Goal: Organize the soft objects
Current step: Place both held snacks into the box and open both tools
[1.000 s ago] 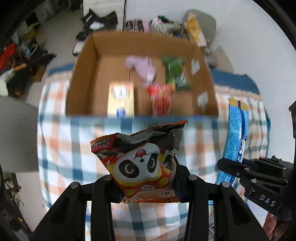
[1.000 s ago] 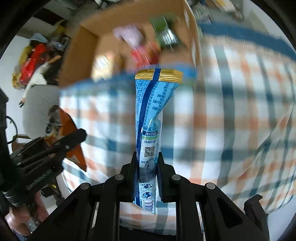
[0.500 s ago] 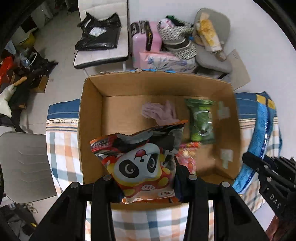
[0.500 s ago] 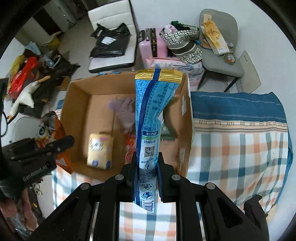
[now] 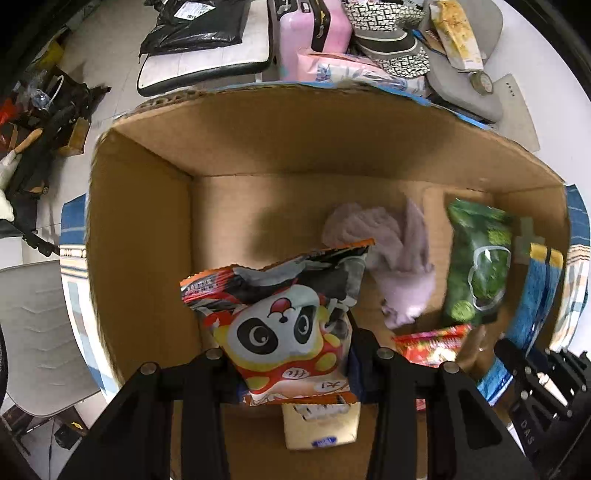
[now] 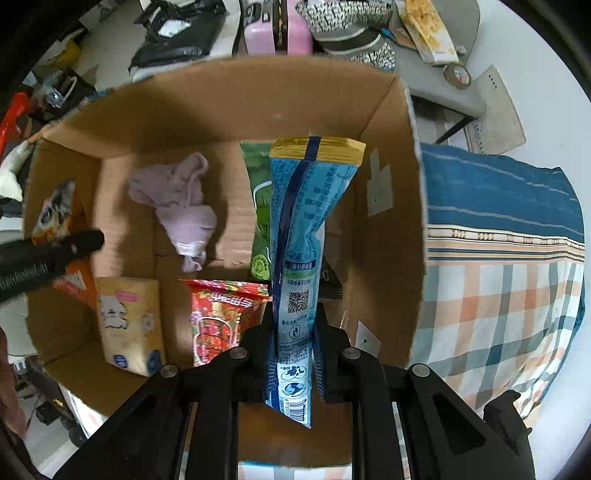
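Note:
My left gripper (image 5: 291,373) is shut on a panda snack bag (image 5: 284,325) and holds it inside the open cardboard box (image 5: 140,258), over its left half. My right gripper (image 6: 293,354) is shut on a long blue snack pack (image 6: 306,236) and holds it over the box's right half (image 6: 384,240). On the box floor lie a lilac cloth (image 6: 177,199), a green bag (image 5: 476,266), a red bag (image 6: 218,317) and a yellow tissue pack (image 6: 129,321). The blue pack (image 5: 532,302) shows at the right of the left wrist view.
The box stands on a plaid cloth (image 6: 498,302) with a blue end. Behind the box are a pink suitcase (image 5: 310,33), a grey chair (image 5: 465,74) piled with things, and a white seat with a black bag (image 5: 199,29). Clutter lies on the floor at left.
Both grippers have moved forward from above the plaid cloth to over and into the box, each carrying its bag. Both grips are unchanged.

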Tool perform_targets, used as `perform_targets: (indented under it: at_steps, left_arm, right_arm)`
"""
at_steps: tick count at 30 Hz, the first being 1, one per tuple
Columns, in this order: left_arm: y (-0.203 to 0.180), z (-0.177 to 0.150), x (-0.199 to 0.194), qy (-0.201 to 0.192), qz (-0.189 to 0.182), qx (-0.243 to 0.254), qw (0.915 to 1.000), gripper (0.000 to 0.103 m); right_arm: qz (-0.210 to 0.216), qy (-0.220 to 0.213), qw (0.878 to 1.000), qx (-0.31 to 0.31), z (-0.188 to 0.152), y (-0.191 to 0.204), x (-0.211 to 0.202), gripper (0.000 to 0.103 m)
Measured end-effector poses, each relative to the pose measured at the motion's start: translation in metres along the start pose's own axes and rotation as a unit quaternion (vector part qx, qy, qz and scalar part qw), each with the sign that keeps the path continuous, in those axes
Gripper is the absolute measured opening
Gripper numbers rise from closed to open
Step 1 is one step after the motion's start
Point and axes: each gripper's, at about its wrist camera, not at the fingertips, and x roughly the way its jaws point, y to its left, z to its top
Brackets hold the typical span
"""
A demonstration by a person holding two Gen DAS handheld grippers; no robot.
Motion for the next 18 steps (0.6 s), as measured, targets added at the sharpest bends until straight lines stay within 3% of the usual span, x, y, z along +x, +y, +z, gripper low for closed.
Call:
perform_targets:
  at_steps: [7,11,16,18]
  left_arm:
    - [0.002,0.012,0.018,0.025,0.012,-0.003,0.9996,0.04]
    - [0.007,0.013,0.02,0.021,0.011,-0.018,0.9995,0.048]
    - [0.01,0.01,0.013,0.009,0.005,-0.026,0.9996,0.054]
    - [0.009,0.005,0.007,0.001,0.004,-0.024,0.9997,0.054]
  right_arm:
    - [-0.009,0.023,1.0,-0.004,0.007,0.003,0.025,0.019]
    - [-0.009,0.042,0.999,-0.002,0.007,0.001,0.034,0.024]
    - [0.01,0.04,0.999,0.01,0.005,-0.007,0.03,0.048]
    - [0.013,0.03,0.999,0.009,0.003,-0.007,0.024,0.05]
